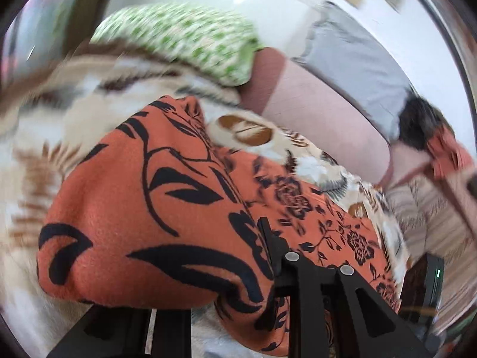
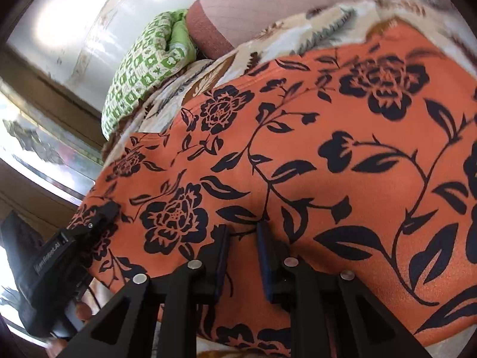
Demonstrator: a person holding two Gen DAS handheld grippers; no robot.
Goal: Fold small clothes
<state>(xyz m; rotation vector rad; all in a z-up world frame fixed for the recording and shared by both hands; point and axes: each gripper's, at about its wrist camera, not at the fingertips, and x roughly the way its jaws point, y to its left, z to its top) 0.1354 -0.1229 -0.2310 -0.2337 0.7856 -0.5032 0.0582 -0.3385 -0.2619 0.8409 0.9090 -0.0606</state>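
An orange garment with a black flower print [image 2: 313, 164] lies spread on a patterned bedspread [image 2: 292, 32]. In the left wrist view the same garment [image 1: 155, 203] bulges up in a lifted fold right in front of the camera. My left gripper [image 1: 262, 238] is shut on that fold; only its right finger [image 1: 268, 247] shows, the cloth hides the other. The left gripper also shows in the right wrist view [image 2: 98, 211] at the garment's left edge. My right gripper [image 2: 243, 235] hovers over the garment's near part with its jaws slightly apart and nothing between them.
A green-and-white patterned pillow [image 2: 143, 65] lies at the far side of the bed, also in the left wrist view [image 1: 184, 38]. A pink sheet [image 1: 322, 125] and a grey cloth [image 1: 351, 68] lie beyond. A white wall and a wooden frame stand behind.
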